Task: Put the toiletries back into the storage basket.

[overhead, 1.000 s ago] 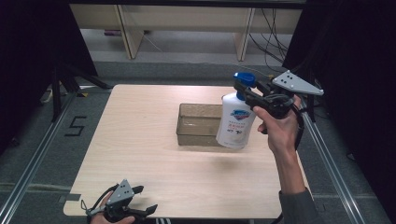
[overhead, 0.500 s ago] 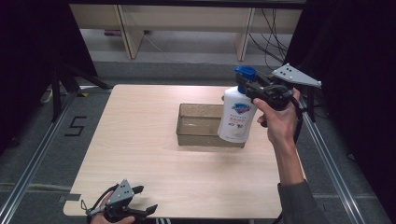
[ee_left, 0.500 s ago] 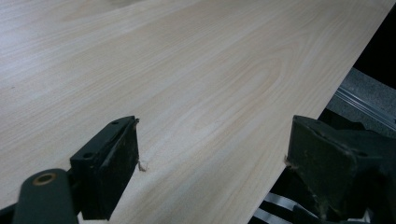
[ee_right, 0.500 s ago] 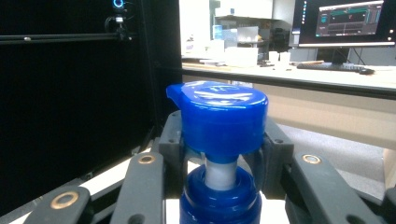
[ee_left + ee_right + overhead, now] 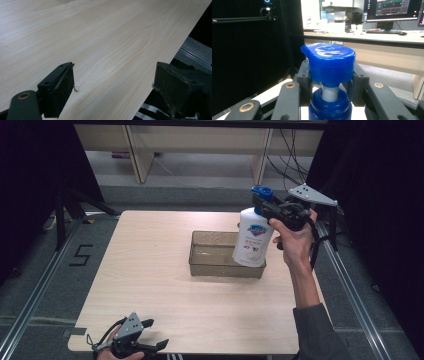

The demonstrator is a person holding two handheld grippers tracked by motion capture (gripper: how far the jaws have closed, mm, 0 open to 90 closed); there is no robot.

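A white soap bottle (image 5: 253, 240) with a blue cap (image 5: 328, 61) hangs upright over the right end of a shallow clear brown tray (image 5: 210, 258). My right gripper (image 5: 265, 207) is shut on the bottle's neck just under the cap; in the right gripper view its jaws press on both sides of the white neck (image 5: 330, 93). Whether the bottle's base touches the tray I cannot tell. My left gripper (image 5: 156, 334) rests at the table's near left edge, jaws wide apart with bare wood (image 5: 105, 50) between them.
The wooden table (image 5: 150, 270) has free room left of and in front of the tray. Metal rails (image 5: 35, 295) run along both sides on the floor. Shelf legs (image 5: 135, 150) stand beyond the far edge.
My right gripper has carried the bottle slightly up and toward the far right, staying over the tray's right end. The left gripper has stayed put.
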